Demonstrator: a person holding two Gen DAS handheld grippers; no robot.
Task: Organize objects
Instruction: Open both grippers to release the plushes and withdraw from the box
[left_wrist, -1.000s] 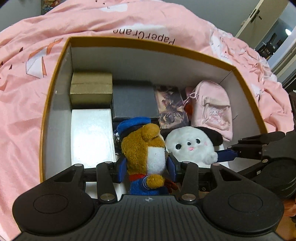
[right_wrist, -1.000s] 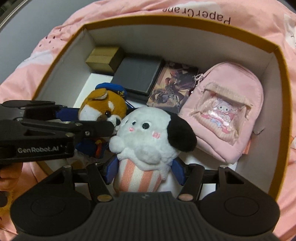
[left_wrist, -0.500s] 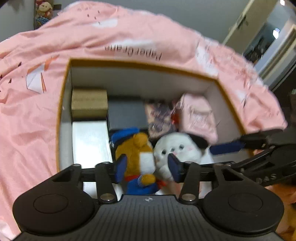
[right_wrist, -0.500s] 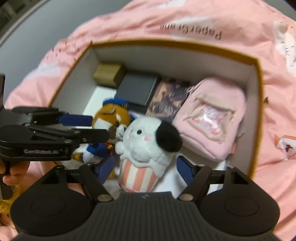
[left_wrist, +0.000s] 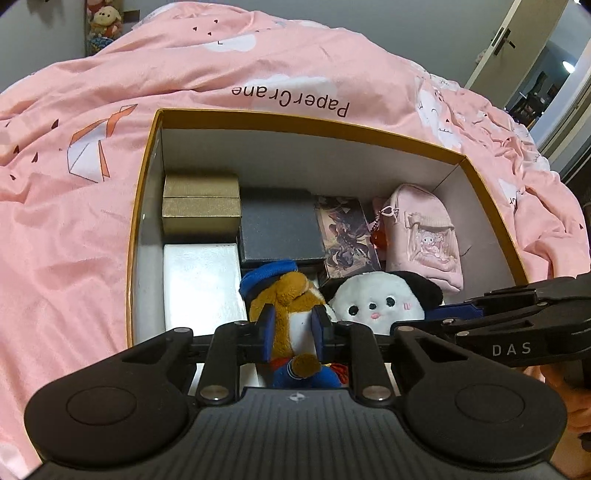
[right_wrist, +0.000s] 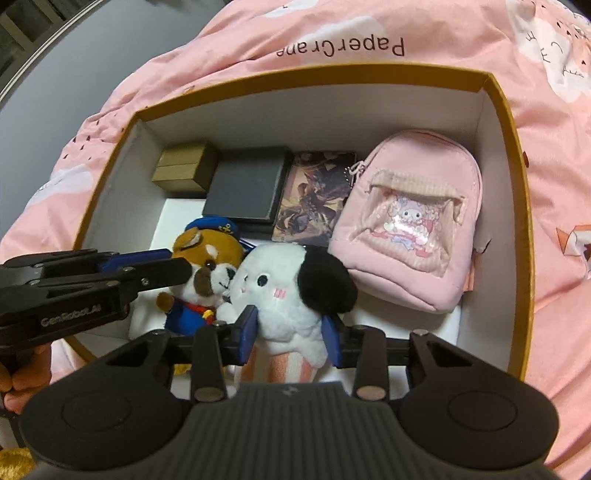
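Looking down into the open cardboard box (left_wrist: 147, 155) on the pink duvet (left_wrist: 74, 229), we read its contents from the left wall to the right. A gold box (left_wrist: 201, 208) sits in the far left corner, with a white box (left_wrist: 203, 284) just in front of it along the left wall. Next along the far wall we find a dark grey box (left_wrist: 279, 229), then a printed card pack (left_wrist: 347, 236), and a pink mini backpack (right_wrist: 410, 221) leaning against the right wall. Near the front edge two plush toys stand touching each other. Our left gripper (left_wrist: 291, 332) has just been narrowing its jaws, and its blue pads now press both flanks of the brown dog plush (left_wrist: 291, 295), which wears a blue cap and sits left of centre. Our right gripper (right_wrist: 290, 334) has likewise been closing; its pads rest against the sides of the white plush (right_wrist: 284, 288) with the black ear, just right of the dog. In the right wrist view we see the left gripper reaching in from the left edge, held by a hand (right_wrist: 18, 384).
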